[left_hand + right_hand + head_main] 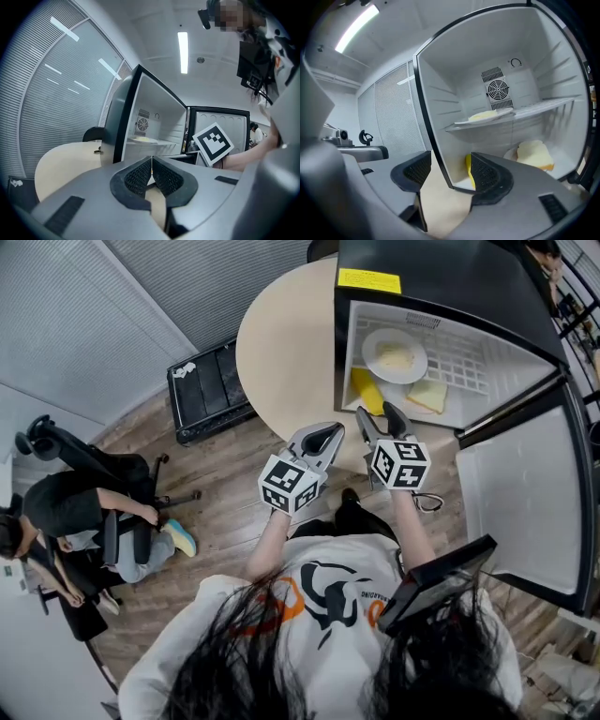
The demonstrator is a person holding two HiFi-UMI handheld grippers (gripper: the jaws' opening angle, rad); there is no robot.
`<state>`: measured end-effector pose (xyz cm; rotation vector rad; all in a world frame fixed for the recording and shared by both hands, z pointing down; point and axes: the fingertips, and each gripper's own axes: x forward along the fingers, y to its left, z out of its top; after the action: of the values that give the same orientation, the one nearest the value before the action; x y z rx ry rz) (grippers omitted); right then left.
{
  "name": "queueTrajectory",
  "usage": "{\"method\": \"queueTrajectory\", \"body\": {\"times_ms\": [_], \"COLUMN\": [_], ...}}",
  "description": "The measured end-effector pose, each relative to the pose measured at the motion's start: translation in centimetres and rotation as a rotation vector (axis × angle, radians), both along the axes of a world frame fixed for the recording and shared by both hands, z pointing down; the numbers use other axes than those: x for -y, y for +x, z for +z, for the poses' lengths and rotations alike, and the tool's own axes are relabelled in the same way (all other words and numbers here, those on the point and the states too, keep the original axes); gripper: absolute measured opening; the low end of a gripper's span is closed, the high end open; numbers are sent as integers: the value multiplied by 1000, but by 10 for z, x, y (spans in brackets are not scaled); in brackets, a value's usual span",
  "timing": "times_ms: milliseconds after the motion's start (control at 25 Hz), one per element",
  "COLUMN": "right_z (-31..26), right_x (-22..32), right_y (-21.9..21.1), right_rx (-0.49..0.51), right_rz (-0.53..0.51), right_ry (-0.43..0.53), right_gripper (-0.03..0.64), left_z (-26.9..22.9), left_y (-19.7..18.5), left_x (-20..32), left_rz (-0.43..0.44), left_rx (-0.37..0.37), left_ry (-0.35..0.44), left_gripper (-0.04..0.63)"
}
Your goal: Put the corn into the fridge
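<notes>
The small fridge (450, 296) stands open on a round table. A yellow piece, seemingly the corn (367, 390), lies on the fridge floor at the left, and in the right gripper view the corn (468, 168) shows just past the right-hand jaw. My right gripper (377, 415) (450, 169) is open and empty, just outside the fridge's front edge. My left gripper (326, 437) (152, 163) is beside it to the left over the table edge, its jaws shut together on nothing.
A white plate (395, 355) of pale food sits on the wire shelf, with a bread slice (427, 396) on the floor below. The fridge door (525, 502) swings open to the right. A seated person (84, 512) and a black case (211, 390) are at the left.
</notes>
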<state>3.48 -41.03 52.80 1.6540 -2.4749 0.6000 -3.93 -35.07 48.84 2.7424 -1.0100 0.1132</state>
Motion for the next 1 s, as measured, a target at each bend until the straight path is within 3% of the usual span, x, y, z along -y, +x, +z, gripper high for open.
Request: {"method": "queueTrajectory", "body": {"times_ms": [320, 1000], "right_z": [-18, -24], "right_x": [-50, -133], "right_y": [-12, -7], "right_rx": [70, 68], "right_rz": [45, 52], "right_ry": [22, -6], "right_gripper": [227, 187], "left_z": [-2, -1], "left_y": [-15, -9], "left_x": [-33, -84], "left_rz": [22, 31], "left_rx": [-15, -55], "left_ry": [-4, -34], "left_gripper": [12, 12]}}
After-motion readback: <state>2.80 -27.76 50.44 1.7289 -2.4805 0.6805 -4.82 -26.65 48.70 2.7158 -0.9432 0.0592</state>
